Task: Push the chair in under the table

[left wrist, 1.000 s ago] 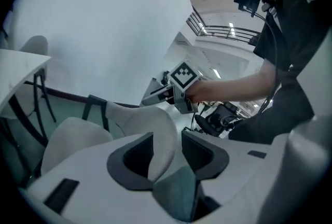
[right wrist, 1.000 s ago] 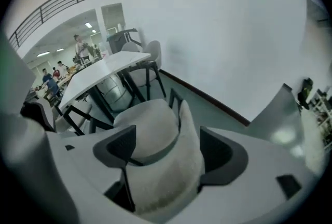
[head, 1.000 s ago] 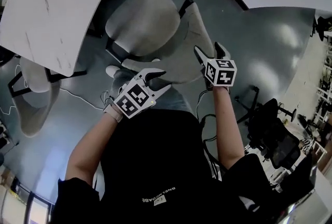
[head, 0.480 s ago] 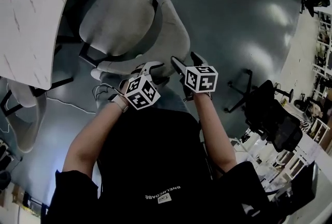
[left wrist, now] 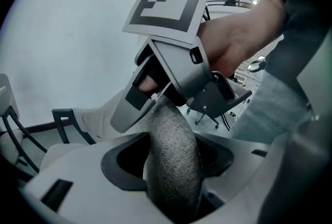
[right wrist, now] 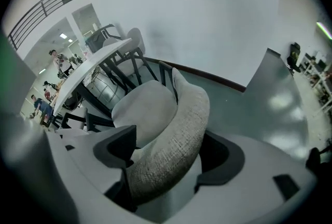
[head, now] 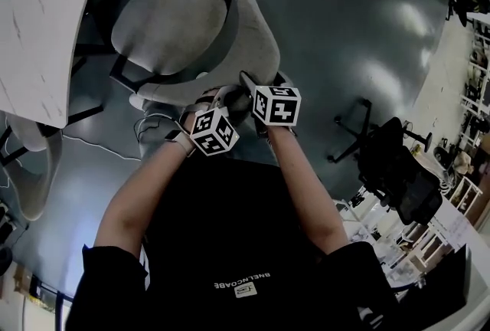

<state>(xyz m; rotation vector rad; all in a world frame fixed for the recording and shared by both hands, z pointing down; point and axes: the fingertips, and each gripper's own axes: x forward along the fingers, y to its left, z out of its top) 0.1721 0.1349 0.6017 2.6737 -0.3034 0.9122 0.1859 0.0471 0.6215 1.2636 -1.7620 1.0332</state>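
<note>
Chair [head: 191, 23] stands on the floor [head: 367, 54] with its seat [head: 164, 19] turned toward the bench [head: 38, 15]. In the head view the seat lies just beside the bench edge and none of it is seen under the top. The push-in is therefore judged not yet accomplished.

Approach and placement appear complete. Both grippers sit side by side on the top rim of the backrest [head: 256, 38], at the end nearest the person.

- Left gripper [left wrist: 168, 161]: fingers [left wrist: 122, 158] spread wide, straddling the fabric rim. Dark gaps show on both sides of the rim, so no squeeze is applied.
- Right gripper [right wrist: 168, 158]: fingers [right wrist: 116, 148] spread around the same rim. The pads lie close against the fabric, and no clear pinch is visible.

Remaining work, as a judgement: drive the backrest forward until the seat passes beneath the bench top, then lift both grippers off the rim. Whether the chair legs have a clear path cannot be seen from these views.
</note>
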